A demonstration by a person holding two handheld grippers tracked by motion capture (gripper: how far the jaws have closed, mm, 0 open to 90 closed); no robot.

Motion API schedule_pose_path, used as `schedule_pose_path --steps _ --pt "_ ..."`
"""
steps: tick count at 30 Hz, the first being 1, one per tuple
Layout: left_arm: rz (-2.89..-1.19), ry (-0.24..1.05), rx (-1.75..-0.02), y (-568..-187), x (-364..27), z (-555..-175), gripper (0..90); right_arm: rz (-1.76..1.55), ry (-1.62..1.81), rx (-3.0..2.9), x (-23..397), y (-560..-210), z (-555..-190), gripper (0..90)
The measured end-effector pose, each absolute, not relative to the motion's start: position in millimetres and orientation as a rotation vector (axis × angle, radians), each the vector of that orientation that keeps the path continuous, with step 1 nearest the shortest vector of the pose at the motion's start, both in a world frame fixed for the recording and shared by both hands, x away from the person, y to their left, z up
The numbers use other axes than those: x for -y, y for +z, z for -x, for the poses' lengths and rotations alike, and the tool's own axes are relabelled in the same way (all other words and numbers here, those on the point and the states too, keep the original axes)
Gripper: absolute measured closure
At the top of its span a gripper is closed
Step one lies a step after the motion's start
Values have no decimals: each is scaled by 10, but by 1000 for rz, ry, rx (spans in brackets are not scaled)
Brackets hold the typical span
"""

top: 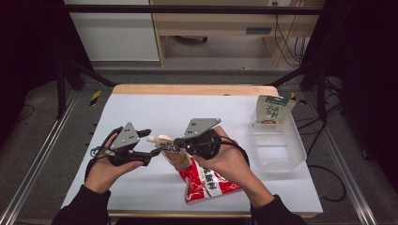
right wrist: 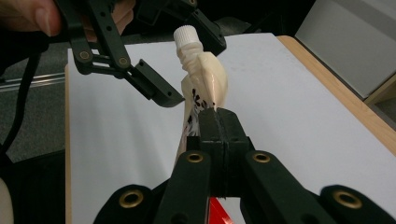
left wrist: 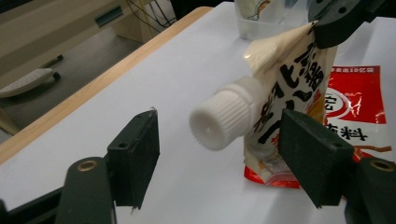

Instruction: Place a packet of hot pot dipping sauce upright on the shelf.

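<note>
Soft cream spout pouch (left wrist: 289, 88), judged light and floppy, is pinched at its edge by the right gripper (right wrist: 217, 126); its rigid ribbed cap (left wrist: 219, 119), the firmer hold, sits untouched between the left gripper's (left wrist: 219, 154) parted jaws.

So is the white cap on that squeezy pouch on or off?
On. The white cap sits on the spout of the cream pouch, between the left gripper's open jaws, untouched.

red packet (top: 209, 183), clear tub (top: 278, 149), carton (top: 272, 110), table (top: 155, 110)
</note>
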State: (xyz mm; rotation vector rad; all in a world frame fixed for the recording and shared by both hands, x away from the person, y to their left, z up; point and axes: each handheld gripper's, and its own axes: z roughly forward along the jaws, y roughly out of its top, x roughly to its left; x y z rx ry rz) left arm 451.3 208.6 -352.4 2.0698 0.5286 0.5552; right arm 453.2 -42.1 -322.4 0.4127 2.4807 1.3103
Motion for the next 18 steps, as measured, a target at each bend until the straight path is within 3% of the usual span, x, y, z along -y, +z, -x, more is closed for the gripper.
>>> schedule_pose_path --steps 18 --pt "-2070 452 -489 -3437 -1958 -4574 654 -456 1333 -2456 580 -3254 -4555 900"
